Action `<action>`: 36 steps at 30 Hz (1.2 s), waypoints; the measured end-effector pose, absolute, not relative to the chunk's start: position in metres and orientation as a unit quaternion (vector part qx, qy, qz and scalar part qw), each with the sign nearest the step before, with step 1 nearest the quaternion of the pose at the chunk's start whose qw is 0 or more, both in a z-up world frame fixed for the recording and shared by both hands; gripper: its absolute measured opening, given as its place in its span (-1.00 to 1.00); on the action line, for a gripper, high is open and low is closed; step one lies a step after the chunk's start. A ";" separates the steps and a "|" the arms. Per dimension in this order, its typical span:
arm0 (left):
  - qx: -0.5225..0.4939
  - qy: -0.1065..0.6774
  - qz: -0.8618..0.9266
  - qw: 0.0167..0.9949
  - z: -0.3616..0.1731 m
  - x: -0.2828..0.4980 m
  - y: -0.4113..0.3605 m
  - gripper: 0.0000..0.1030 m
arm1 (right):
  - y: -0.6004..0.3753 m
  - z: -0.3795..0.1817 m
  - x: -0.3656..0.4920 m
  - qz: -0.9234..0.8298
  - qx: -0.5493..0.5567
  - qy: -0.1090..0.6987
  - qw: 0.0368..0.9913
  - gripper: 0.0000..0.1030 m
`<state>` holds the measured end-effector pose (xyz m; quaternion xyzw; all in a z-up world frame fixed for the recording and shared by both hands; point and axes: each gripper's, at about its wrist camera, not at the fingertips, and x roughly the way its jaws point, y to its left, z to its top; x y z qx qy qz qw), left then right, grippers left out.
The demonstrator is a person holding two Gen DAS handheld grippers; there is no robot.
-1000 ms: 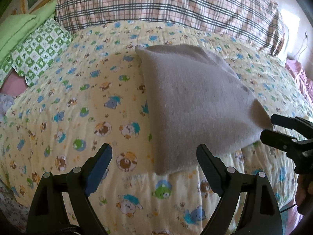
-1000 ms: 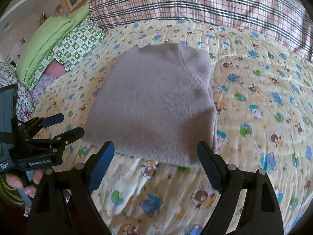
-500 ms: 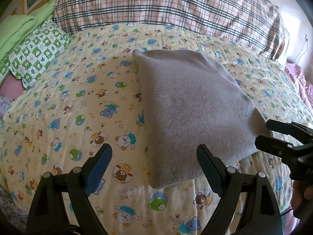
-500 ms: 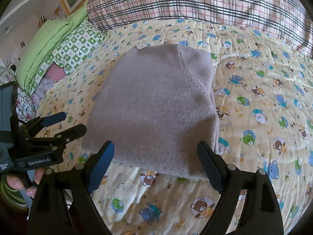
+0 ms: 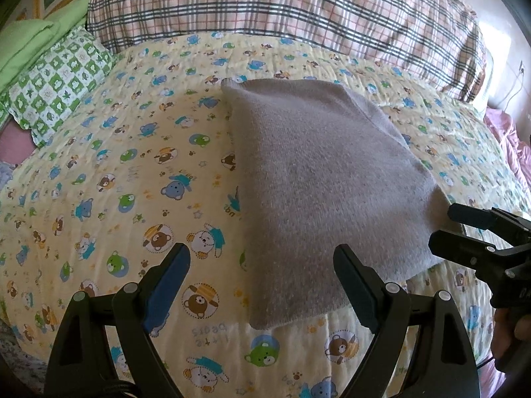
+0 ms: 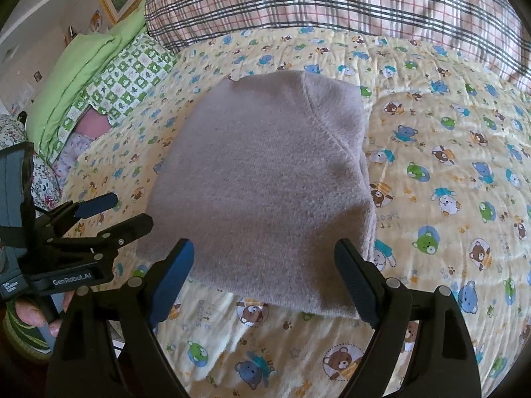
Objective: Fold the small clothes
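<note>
A folded grey knit garment [image 5: 318, 179] lies flat on the yellow bear-print quilt [image 5: 132, 179]. My left gripper [image 5: 262, 285] stands open just short of the garment's near left corner, with nothing between its fingers. In the right wrist view the same garment [image 6: 265, 179] fills the middle. My right gripper [image 6: 265, 282] is open above its near edge and touches nothing. Each view catches the other gripper at the side: the right one [image 5: 464, 229] by the garment's right corner, the left one [image 6: 116, 212] by its left corner, both open.
A pink plaid pillow [image 5: 282, 3] lies across the far side of the bed. Green checked and plain green bedding [image 5: 56, 76] is piled at the far left. Pink fabric [image 5: 511, 146] shows at the right edge. A person's hand [image 6: 30, 311] holds the left gripper's handle.
Both cameras have drawn back slightly, so the garment sits a little farther from the fingers. The garment itself has not moved and both grippers stay open.
</note>
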<state>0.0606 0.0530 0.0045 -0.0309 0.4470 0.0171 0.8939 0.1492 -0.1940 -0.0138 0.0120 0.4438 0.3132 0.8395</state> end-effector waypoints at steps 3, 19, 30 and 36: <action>-0.034 0.449 0.016 0.893 0.003 0.064 0.054 0.72 | -0.193 -0.015 0.150 0.313 0.012 0.447 0.838 0.68; -0.037 0.448 0.013 0.893 0.005 0.066 0.052 0.72 | -0.192 -0.016 0.153 0.314 0.012 0.448 0.837 0.69; -0.037 0.449 0.013 0.893 0.006 0.064 0.048 0.72 | -0.192 -0.016 0.155 0.314 0.011 0.449 0.836 0.69; -0.040 0.449 0.012 0.892 0.007 0.063 0.048 0.72 | -0.191 -0.015 0.155 0.313 0.011 0.449 0.837 0.69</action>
